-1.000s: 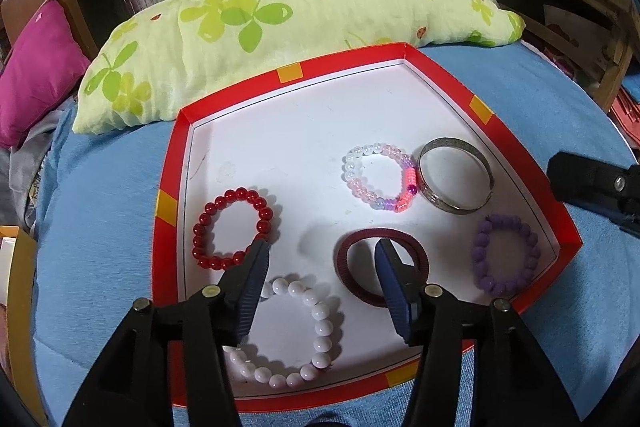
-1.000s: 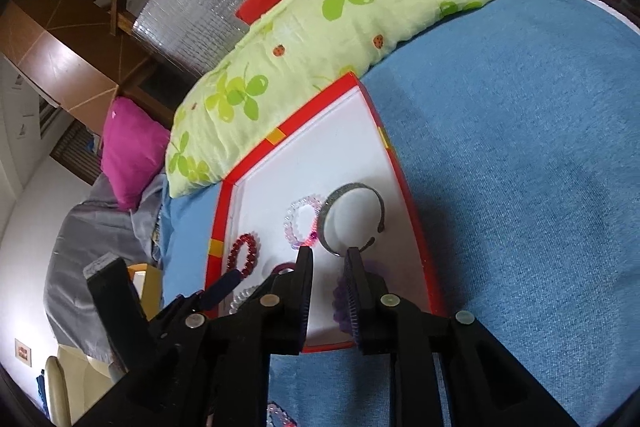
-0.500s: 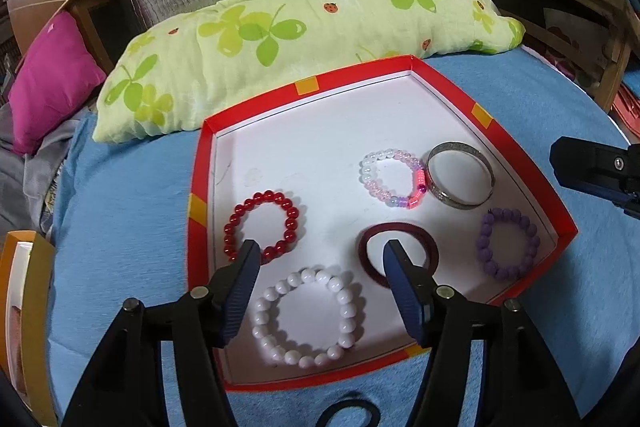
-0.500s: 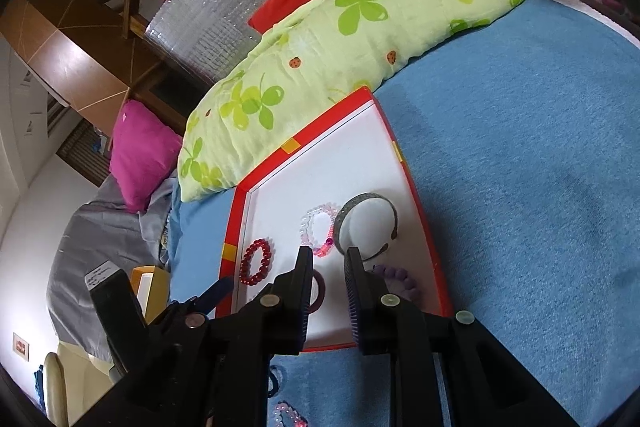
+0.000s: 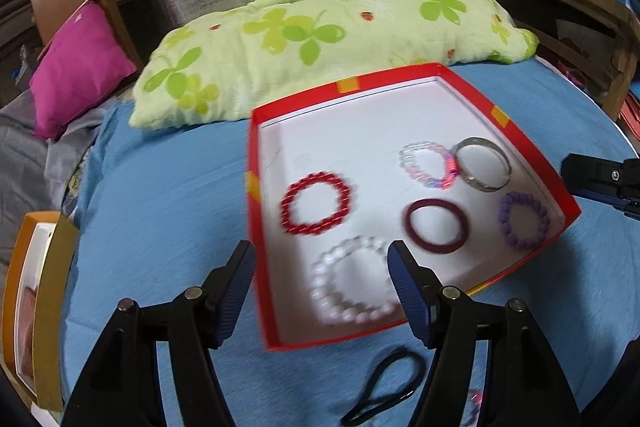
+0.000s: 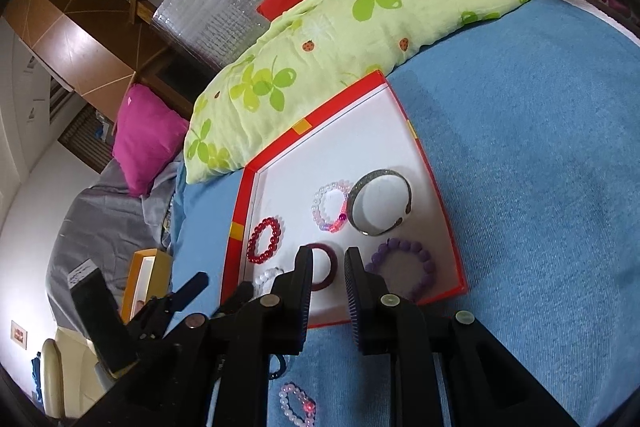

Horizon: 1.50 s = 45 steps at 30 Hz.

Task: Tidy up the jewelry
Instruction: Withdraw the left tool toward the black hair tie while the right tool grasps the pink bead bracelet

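A red-rimmed white tray (image 5: 256, 163) (image 6: 440, 187) lies on the blue bedcover. In it lie a red bead bracelet (image 5: 316, 203) (image 6: 264, 241), a white pearl bracelet (image 5: 352, 283), a maroon bangle (image 5: 436, 225) (image 6: 324, 269), a pink-white bead bracelet (image 5: 428, 165) (image 6: 330, 207), a silver bangle (image 5: 484, 165) (image 6: 380, 203) and a purple bead bracelet (image 5: 524, 219) (image 6: 404, 267). My left gripper (image 5: 322, 263) is open and empty above the tray's near left corner. My right gripper (image 6: 328, 263) is empty, jaws a narrow gap apart, above the tray's near edge.
A black hair tie (image 5: 384, 391) and a pink bead bracelet (image 6: 298, 403) lie on the bedcover in front of the tray. A green floral pillow (image 5: 320, 43) lies behind it, a magenta cushion (image 5: 76, 71) at left. An orange box (image 5: 36, 287) sits at the bed's left edge.
My left gripper has pulled back and left from over the white pearl bracelet, opening wider; the hair tie came into view. My right gripper drew back slightly.
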Each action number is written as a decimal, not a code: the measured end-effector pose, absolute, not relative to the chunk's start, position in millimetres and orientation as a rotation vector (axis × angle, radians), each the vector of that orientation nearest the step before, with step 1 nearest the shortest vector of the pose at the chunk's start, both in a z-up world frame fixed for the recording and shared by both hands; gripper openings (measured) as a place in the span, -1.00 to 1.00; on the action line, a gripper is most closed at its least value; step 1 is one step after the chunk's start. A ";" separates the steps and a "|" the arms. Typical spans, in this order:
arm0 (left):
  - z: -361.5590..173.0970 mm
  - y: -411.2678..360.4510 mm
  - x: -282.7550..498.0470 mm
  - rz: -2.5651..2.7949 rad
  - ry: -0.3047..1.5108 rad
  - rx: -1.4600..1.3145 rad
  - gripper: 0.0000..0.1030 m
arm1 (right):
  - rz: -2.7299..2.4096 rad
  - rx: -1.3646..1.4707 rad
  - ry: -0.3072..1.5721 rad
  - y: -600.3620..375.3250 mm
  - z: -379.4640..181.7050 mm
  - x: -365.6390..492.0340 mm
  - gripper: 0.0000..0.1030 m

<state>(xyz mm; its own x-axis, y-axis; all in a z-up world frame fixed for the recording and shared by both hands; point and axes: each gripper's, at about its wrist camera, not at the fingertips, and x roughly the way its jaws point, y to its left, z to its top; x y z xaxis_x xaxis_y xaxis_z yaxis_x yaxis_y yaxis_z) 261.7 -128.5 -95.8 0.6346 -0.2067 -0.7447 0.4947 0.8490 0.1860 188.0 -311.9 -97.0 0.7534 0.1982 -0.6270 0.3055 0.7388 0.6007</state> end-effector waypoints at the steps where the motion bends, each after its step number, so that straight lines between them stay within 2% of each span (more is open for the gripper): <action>1: -95.5 -123.1 261.7 -0.406 0.789 0.393 0.34 | -0.064 0.754 0.738 -311.2 -97.8 187.1 -0.62; 6: -95.5 -91.9 256.5 -0.375 0.795 0.374 0.34 | -0.049 0.737 0.767 -304.9 -100.6 181.5 -0.53; 17: -97.8 -45.0 231.0 -0.386 0.817 0.333 0.35 | 0.020 0.594 0.840 -262.8 -108.3 163.2 -0.53; 29: -104.7 -38.2 223.0 -0.358 0.811 0.386 0.35 | 0.114 0.461 0.972 -214.0 -136.1 161.7 -0.48; 45: -100.6 -42.0 222.6 -0.353 0.782 0.410 0.35 | 0.088 0.223 0.999 -174.4 -152.3 165.2 -0.48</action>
